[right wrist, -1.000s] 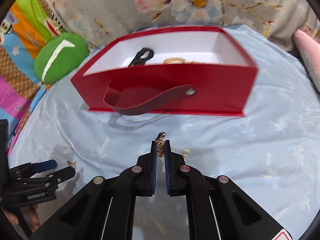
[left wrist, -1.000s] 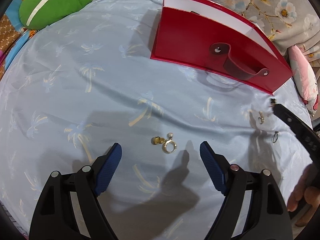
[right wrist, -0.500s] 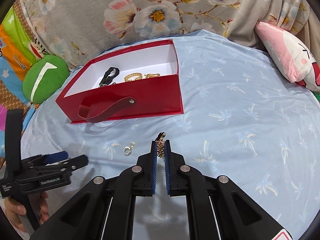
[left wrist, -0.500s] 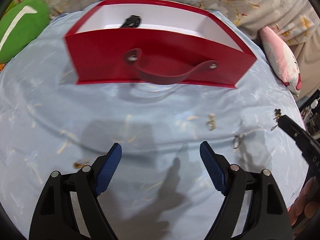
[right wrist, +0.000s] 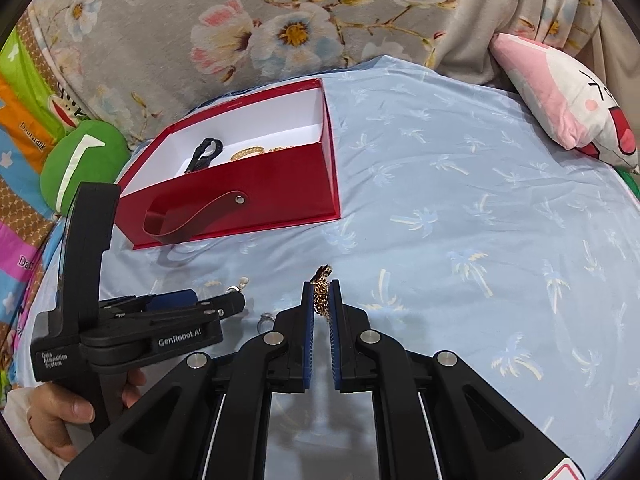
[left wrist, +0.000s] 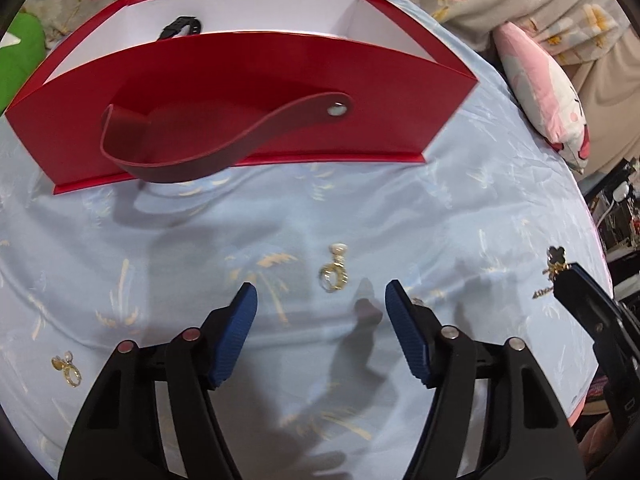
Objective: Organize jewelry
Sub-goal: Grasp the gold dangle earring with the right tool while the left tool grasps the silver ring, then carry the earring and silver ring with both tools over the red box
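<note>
the left gripper [left wrist: 321,304] has its jaws apart and they have just been closing a little, with nothing pinched; a gold pearl earring [left wrist: 334,272] lies on the blue sheet [left wrist: 460,216] just ahead. the right gripper [right wrist: 321,294] is pressed together on a gold chain [right wrist: 321,296]. the red box [right wrist: 256,196] stands behind.

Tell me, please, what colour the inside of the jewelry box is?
The box is white inside and red outside; the right wrist view shows it best.
</note>
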Demonstrator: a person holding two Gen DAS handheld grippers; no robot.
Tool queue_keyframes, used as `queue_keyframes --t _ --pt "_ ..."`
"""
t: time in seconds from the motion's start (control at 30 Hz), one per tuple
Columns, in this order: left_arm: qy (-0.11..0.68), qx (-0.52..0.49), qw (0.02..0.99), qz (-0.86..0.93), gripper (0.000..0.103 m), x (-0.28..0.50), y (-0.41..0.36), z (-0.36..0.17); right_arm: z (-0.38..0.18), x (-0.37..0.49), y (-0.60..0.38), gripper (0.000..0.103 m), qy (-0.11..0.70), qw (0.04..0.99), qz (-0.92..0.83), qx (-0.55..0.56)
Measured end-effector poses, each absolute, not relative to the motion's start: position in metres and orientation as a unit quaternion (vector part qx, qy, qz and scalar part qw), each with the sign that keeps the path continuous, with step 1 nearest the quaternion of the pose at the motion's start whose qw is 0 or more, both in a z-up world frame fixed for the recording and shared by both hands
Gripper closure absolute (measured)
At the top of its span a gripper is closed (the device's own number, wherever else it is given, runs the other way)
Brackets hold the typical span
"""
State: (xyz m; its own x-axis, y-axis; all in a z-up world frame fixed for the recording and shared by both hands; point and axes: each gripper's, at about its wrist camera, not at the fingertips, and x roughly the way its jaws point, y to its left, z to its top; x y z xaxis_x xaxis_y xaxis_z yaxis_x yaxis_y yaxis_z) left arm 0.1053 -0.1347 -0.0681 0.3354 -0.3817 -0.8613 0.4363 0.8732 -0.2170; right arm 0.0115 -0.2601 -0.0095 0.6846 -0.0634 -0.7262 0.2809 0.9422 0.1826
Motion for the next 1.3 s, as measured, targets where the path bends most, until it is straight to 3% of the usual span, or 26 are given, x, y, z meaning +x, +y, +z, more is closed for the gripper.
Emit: queue_keyframes --t 0.2,0.4,0.5,0.53,0.8,1.3 --pt "0.513 0.059 0.814 -0.268 0.041 0.087 -0.156 -0.071 -0.007 0.006 -0.266 0.096 0.381 0.907 -0.100 0.146" --pt "0.507 0.077 0.810 -0.286 0.050 0.076 -0.174 -0.070 -0.004 0.000 -0.271 0.096 0.375 0.909 -0.103 0.151" --pt "0.493 0.103 0.817 -0.281 0.070 0.071 -0.183 -0.072 -0.004 -0.001 -0.274 0.096 0.375 0.908 -0.106 0.155" --pt "0.492 0.107 0.817 -0.283 0.084 0.070 -0.184 -0.072 -0.004 -0.002 -0.275 0.096 0.375 0.908 -0.107 0.155" --pt "0.498 0.063 0.813 -0.294 0.085 0.069 -0.156 -0.056 0.000 -0.003 -0.277 0.096 0.369 0.910 -0.107 0.158" --pt "0.417 -0.016 0.884 -0.210 0.085 0.108 -0.037 0.052 0.047 0.032 -0.233 0.097 0.324 0.936 -0.042 0.131"
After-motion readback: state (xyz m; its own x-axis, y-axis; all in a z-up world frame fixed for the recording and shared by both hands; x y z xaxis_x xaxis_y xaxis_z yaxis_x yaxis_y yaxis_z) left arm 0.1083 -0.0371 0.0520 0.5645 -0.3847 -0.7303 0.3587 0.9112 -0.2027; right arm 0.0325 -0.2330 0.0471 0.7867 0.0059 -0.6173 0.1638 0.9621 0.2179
